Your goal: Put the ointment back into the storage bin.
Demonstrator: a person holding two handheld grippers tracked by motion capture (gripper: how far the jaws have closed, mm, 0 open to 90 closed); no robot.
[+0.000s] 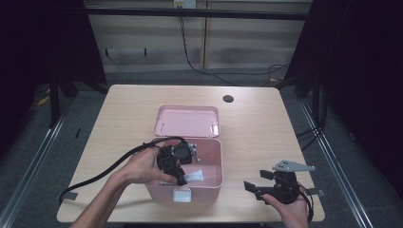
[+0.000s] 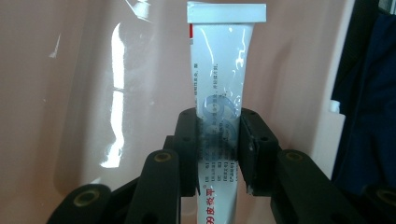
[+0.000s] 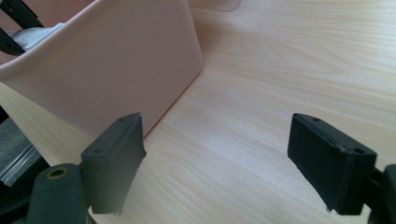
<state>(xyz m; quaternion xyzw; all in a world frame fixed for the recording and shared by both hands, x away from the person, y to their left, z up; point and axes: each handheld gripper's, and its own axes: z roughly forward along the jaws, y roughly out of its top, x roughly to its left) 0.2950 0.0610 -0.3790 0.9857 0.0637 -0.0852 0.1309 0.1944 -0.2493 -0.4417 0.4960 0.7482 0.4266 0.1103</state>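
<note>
Left gripper (image 1: 177,166): lowered into the pink box (image 1: 216,164), jaws closed on a white tube (image 2: 222,93). Grip placed on the printed middle section of the tube, one pad on each side, both pads pressing the tube wall. Flat crimped end of the tube pointing away from the gripper, close to the inner pink wall of the box. Tube aligned with the jaws in the left gripper view. Part of the tube visible in the high view as a white shape just beside the jaw tips, inside the front half of the box. Cable (image 1: 104,173) trailing from the left gripper across the table (image 1: 128,109) toward the left edge.

Right gripper (image 1: 266,186): held low over the table at the front right, apart from the box. Jaws spread wide, nothing between them, bare wood grain visible in the gap. Outer wall of the box near the left jaw in the right gripper view, not touching.

Pink lid (image 1: 187,121): lying flat on the table directly behind the box.
</note>
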